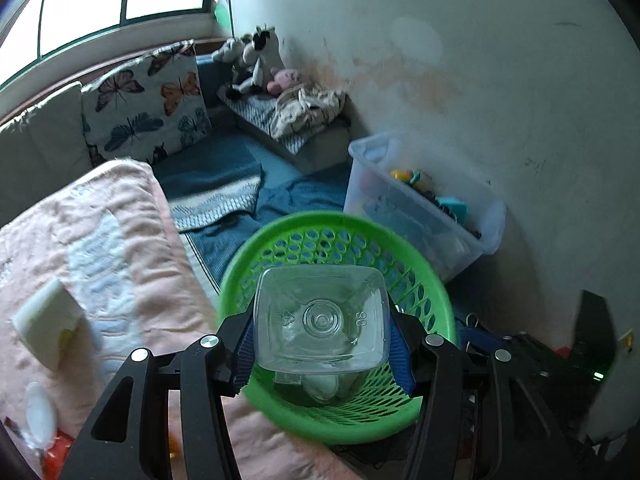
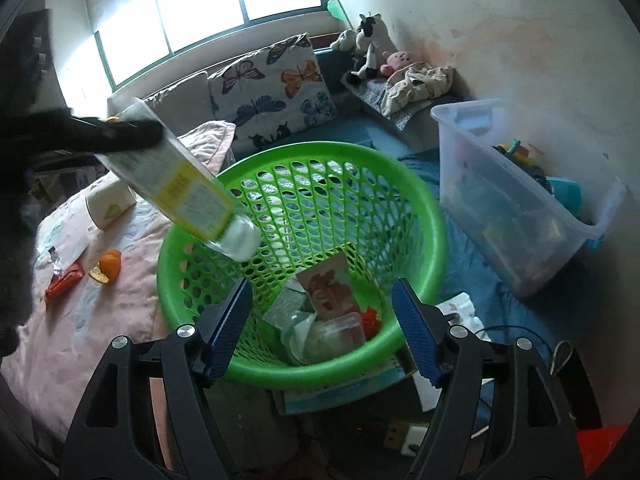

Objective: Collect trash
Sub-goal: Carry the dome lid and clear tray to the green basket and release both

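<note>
My left gripper (image 1: 320, 344) is shut on a clear plastic bottle (image 1: 322, 318), held cap down over the green mesh basket (image 1: 344, 240). In the right wrist view the same bottle (image 2: 176, 180), with a yellow label, hangs tilted over the basket's left rim (image 2: 168, 248), held by the left gripper (image 2: 120, 136). My right gripper (image 2: 320, 320) is open and empty above the basket's near rim. Inside the basket lie a carton (image 2: 332, 292), wrappers and a clear box (image 2: 340, 328).
On the pink blanket (image 2: 100, 320) lie a paper cup (image 2: 108, 204), orange peel (image 2: 108, 268) and a red wrapper (image 2: 64, 284). A clear toy bin (image 2: 520, 200) stands to the right by the wall. A butterfly cushion (image 2: 276, 88) leans at the back.
</note>
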